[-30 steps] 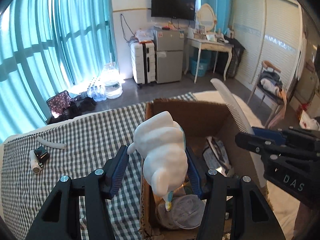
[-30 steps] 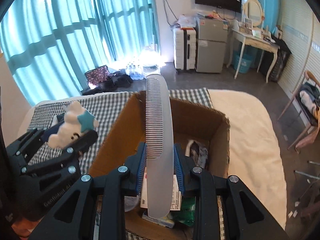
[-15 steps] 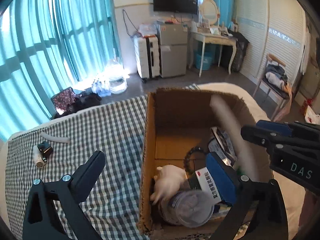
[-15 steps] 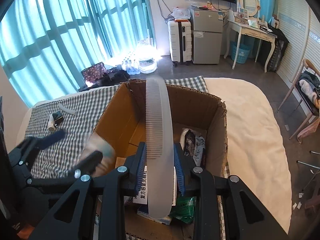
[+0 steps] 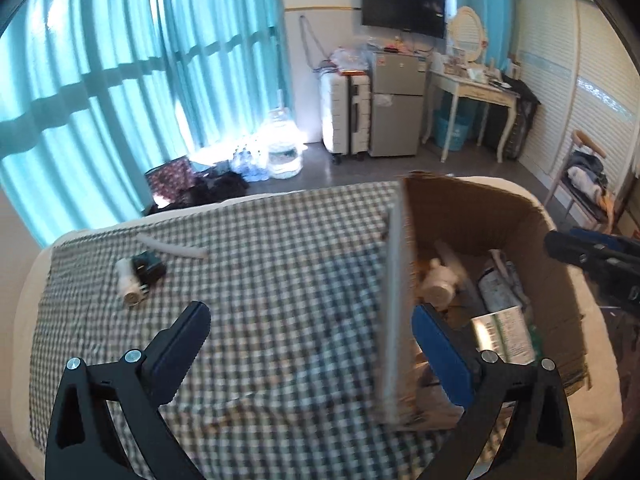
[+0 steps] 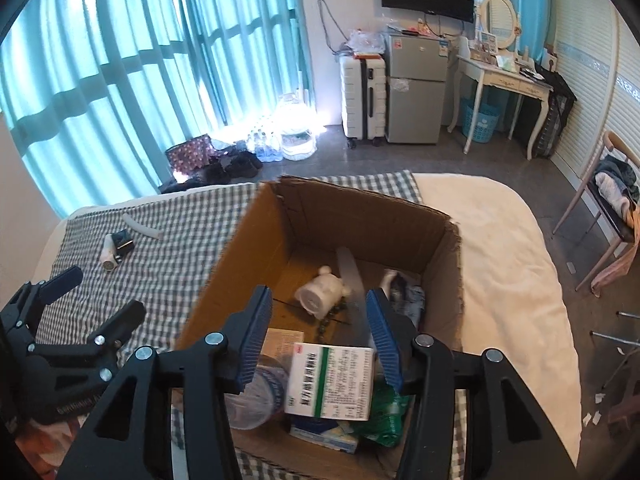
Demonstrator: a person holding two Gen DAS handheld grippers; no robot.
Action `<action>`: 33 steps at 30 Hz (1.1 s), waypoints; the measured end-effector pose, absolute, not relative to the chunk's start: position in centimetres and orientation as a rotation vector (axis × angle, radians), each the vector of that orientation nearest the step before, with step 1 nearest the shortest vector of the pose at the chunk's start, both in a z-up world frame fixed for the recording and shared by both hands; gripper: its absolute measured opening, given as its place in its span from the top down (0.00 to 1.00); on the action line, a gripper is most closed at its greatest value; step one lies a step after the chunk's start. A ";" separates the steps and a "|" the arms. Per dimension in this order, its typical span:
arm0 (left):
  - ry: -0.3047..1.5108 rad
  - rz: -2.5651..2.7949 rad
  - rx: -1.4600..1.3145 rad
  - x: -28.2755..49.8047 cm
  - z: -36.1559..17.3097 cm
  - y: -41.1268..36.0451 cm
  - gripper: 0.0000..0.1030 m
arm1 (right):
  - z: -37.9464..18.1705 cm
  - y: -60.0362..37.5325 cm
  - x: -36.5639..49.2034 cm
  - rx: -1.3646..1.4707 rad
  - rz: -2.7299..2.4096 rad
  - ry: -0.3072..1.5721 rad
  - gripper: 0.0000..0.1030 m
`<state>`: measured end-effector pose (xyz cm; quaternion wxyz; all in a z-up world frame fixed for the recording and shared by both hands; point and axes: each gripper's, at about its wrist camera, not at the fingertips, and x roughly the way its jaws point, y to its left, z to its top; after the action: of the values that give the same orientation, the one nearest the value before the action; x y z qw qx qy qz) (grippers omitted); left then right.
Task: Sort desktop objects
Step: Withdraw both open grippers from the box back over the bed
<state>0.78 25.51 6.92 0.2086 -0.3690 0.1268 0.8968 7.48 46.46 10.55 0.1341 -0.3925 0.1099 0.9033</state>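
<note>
The small white bottle is lying at the left of the right wrist view, on the checked cloth, touching a dark object; it looks light, stiff and rollable, best gripped across its middle. The left gripper is hanging wide open and empty, while the right gripper is opening over the cardboard box, pads touching nothing.

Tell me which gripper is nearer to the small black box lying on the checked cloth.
Left. The left gripper hangs open over the checked cloth, on the side where the small black box lies. The right gripper, jaws opening, sits over the cardboard box, farther away.
</note>
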 end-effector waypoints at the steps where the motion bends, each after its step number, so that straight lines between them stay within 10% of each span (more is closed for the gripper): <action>1: 0.351 2.519 -1.036 0.5 6.8 24.4 0.00 | 10.8 45.8 7.4 -1.120 2.634 0.314 0.52; 17: 0.025 2.933 -1.278 -4.9 3.3 2.4 0.00 | 8.2 29.7 0.4 -1.113 3.012 0.171 0.52; 33: -0.136 2.942 -1.415 -13.0 -6.3 0.9 0.00 | -1.7 21.5 -12.1 -1.232 3.127 -0.157 0.52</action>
<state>-13.02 0.89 -6.27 -0.0629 -0.4321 -0.0417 0.8987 -12.09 21.47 -1.69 -0.1113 -0.3640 -0.0464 0.9236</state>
